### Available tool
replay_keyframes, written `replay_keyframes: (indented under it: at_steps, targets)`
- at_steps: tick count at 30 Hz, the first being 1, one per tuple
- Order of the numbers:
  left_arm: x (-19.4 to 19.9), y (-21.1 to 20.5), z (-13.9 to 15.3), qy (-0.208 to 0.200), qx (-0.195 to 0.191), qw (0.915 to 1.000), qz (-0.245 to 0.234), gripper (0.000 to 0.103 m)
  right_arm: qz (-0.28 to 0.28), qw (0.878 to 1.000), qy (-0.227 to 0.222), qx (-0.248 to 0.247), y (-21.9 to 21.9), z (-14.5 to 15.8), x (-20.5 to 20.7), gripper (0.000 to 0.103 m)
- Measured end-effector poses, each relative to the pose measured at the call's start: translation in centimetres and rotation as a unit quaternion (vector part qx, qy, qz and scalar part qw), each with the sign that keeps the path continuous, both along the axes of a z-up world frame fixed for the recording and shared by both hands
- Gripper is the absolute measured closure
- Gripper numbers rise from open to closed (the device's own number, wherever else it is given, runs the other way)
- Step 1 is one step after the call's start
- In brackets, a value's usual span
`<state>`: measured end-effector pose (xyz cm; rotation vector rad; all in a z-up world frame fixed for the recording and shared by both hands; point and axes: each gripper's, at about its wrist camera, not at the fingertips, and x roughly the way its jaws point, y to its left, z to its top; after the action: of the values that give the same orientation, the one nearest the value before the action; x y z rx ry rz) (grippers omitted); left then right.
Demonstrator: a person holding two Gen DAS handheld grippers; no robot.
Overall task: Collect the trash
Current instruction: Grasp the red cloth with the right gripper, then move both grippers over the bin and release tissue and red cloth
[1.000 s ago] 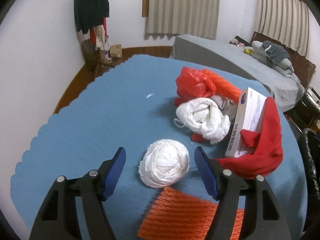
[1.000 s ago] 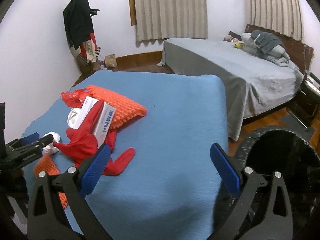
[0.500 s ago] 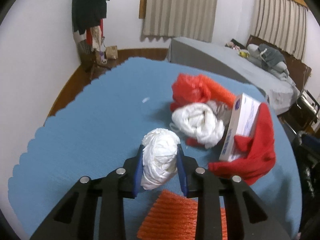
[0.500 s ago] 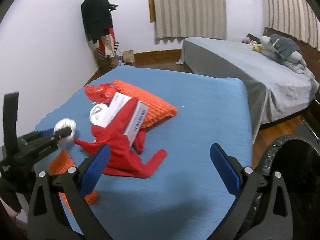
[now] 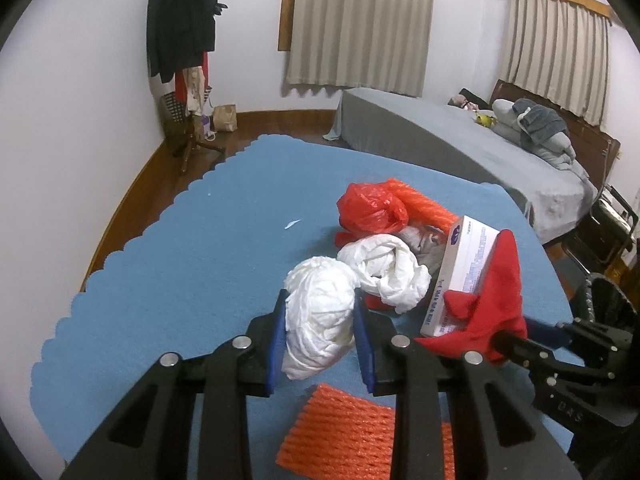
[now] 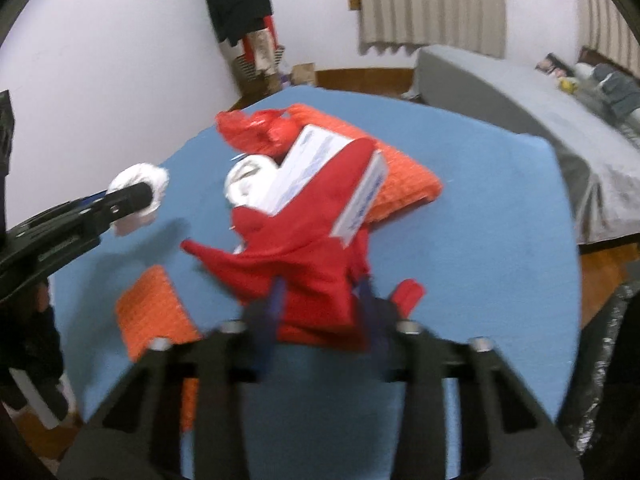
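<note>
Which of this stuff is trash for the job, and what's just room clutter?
Job:
white paper wad, in left gripper
red cloth, in right gripper
white box
orange foam net
red plastic bag

Lying about:
grey bed
coat rack

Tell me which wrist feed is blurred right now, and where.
Right wrist view: motion-smeared throughout, worst at the right tool and the red cloth it pinches. Left wrist view: sharp on the white paper wad and left tool; fisheye bends the walls.

White walls, beige curtains, a brown wooden floor, a grey-covered bed and a coat stand in the corner.
</note>
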<state>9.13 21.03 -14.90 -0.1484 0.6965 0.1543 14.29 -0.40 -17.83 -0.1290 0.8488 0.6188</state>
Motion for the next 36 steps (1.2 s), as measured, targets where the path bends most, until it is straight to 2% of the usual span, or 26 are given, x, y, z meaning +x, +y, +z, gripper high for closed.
replay_keyframes:
  at_steps: [1,3,13,25,36]
  targets:
    - [0.0,0.0,0.0,0.000,0.000,1.0000,-0.001,0.073,0.006,1.000,0.001,0.003,0.2,0.1,-0.1,0.094]
    - [0.0,-0.3,0.1,0.000,0.002,1.0000,-0.003,0.073,0.014,1.000,-0.001,0.013,-0.1,0.6,-0.4,0.096]
    - [-0.4,-1.9,2.0,-0.017,0.005,0.9998,-0.011,0.073,0.008,0.998,-0.029,0.048,-2.1,4.6,-1.5,0.096]
    - [-0.7,-5.3,5.1,-0.050,0.007,0.9974,-0.051,0.073,-0.030,0.996,-0.063,0.060,-6.7,8.8,-2.6,0.096]
    - [0.2,-9.9,6.9,-0.066,0.000,0.9925,-0.103,0.073,-0.092,0.989,-0.090,0.073,-12.8,11.6,-3.7,0.096]
